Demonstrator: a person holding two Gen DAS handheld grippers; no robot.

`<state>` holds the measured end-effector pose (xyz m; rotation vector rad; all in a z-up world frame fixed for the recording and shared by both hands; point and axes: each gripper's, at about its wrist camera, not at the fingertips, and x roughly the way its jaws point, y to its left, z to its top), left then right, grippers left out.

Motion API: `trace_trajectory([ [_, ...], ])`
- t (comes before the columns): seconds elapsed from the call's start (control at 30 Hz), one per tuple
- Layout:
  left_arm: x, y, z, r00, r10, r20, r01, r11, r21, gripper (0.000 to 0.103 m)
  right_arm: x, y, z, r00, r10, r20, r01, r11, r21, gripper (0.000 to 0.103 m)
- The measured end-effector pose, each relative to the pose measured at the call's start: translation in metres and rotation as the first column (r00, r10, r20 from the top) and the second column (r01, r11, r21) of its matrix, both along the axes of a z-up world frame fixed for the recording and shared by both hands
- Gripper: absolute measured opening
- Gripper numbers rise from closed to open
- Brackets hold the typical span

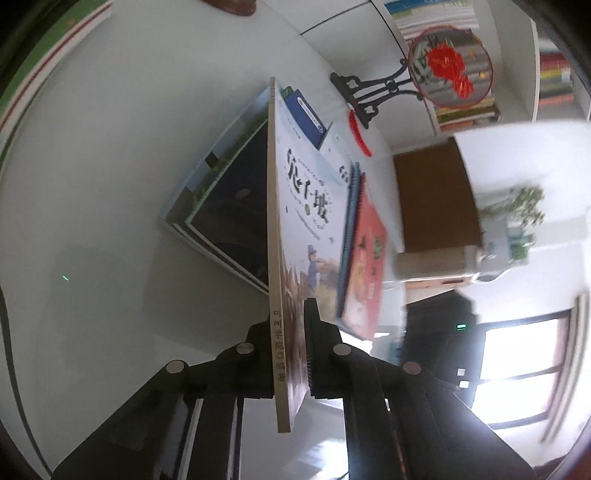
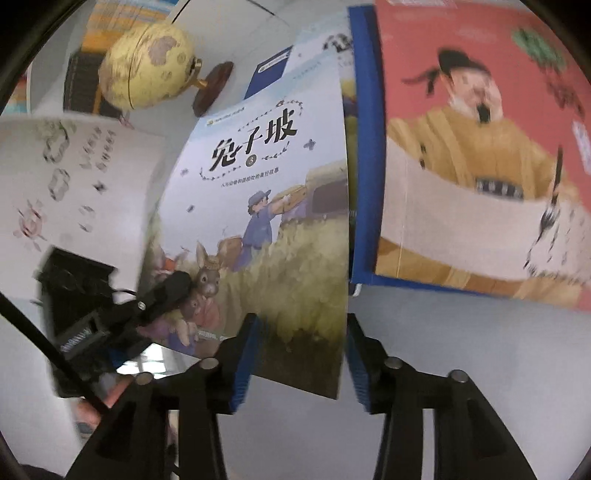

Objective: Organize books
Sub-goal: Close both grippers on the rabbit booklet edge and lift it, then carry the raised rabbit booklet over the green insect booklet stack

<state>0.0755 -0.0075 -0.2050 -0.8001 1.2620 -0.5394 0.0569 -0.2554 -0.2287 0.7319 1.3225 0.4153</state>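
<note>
My left gripper [image 1: 288, 354] is shut on the lower spine edge of a light-blue picture book [image 1: 306, 192] with rabbits on its cover, holding it upright on edge. In the right wrist view the same book [image 2: 258, 166] faces the camera, and the left gripper [image 2: 166, 291] pinches its lower left corner. My right gripper [image 2: 301, 358] is open; the book's lower right corner hangs between its blue pads without being pressed. A red book [image 2: 480, 147] with a blue-edged book [image 2: 364, 147] under it lies just right of it. A stack of books [image 1: 221, 206] lies flat on the white table behind.
A small dark blue book [image 1: 306, 114] leans behind the held one. A yellow globe [image 2: 147, 66] on a wooden base stands at the back. A round red-flowered fan [image 1: 450, 66] sits on a black stand near a bookshelf [image 1: 436, 22]. A white printed sheet [image 2: 66, 177] is at left.
</note>
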Motion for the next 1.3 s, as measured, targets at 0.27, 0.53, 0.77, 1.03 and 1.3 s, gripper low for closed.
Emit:
trace_trajectory([
  [0.27, -0.001, -0.002, 0.002, 1.0, -0.012, -0.006, 0.013, 0.999, 0.046, 0.007, -0.006, -0.01, -0.02, 0.994, -0.09, -0.057, 0.1, 0.969, 0.225, 0.05],
  [0.53, -0.011, -0.02, 0.021, 0.989, -0.101, 0.109, 0.066, 0.954, 0.291, 0.007, -0.01, 0.013, 0.02, 0.996, -0.018, 0.092, 0.018, 1.0, -0.001, 0.019],
  [0.77, -0.024, -0.016, 0.056, 0.957, -0.164, 0.241, 0.044, 0.899, 0.436, 0.008, -0.016, 0.064, 0.072, 0.947, 0.198, 0.252, -0.115, 0.945, -0.307, 0.019],
  [1.03, -0.031, 0.026, 0.076, 0.953, -0.109, 0.284, -0.03, 0.896, 0.443, 0.008, -0.017, 0.114, 0.102, 0.879, 0.336, 0.338, -0.193, 0.899, -0.392, 0.019],
  [1.3, -0.039, 0.091, 0.096, 0.941, 0.0, 0.337, -0.159, 0.882, 0.444, 0.008, -0.006, 0.177, 0.123, 0.811, 0.439, 0.387, -0.262, 0.863, -0.432, 0.019],
])
